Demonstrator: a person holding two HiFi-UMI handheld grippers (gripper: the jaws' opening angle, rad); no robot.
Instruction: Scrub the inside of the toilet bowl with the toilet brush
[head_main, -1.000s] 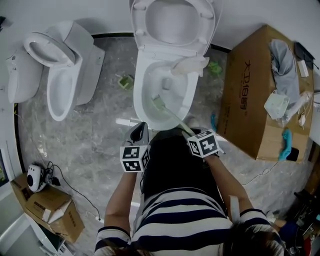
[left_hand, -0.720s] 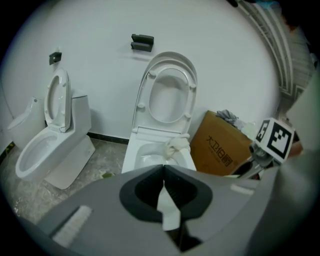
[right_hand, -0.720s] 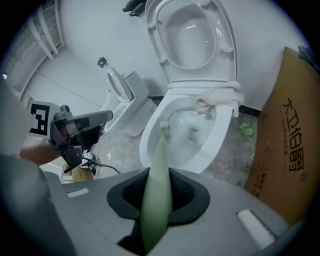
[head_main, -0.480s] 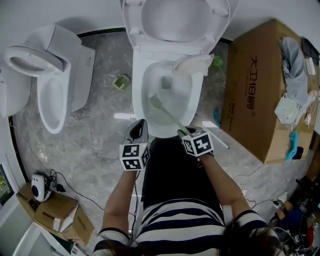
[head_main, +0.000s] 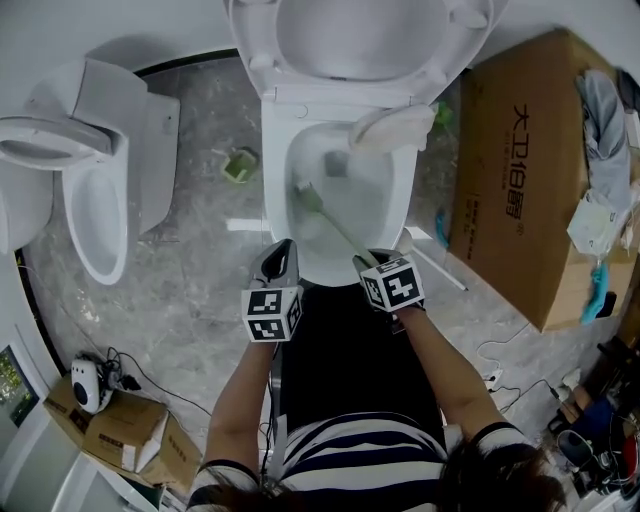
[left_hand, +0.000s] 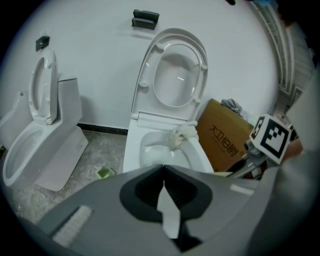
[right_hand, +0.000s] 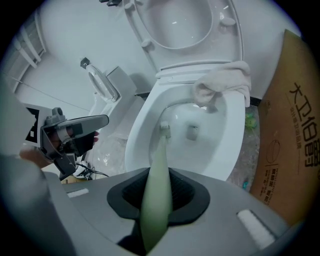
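Pale green toilet brush, white toilet bowl, brown box.

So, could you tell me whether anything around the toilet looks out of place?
Yes: a crumpled white cloth lies draped over the rear rim of the toilet bowl, oddly close to where the toilet brush reaches.

The head camera looks from high up straight down on the white toilet bowl with its lid up, and the cameras on the left gripper and right gripper sit low and close, facing forward at that same bowl and the brown cardboard box.
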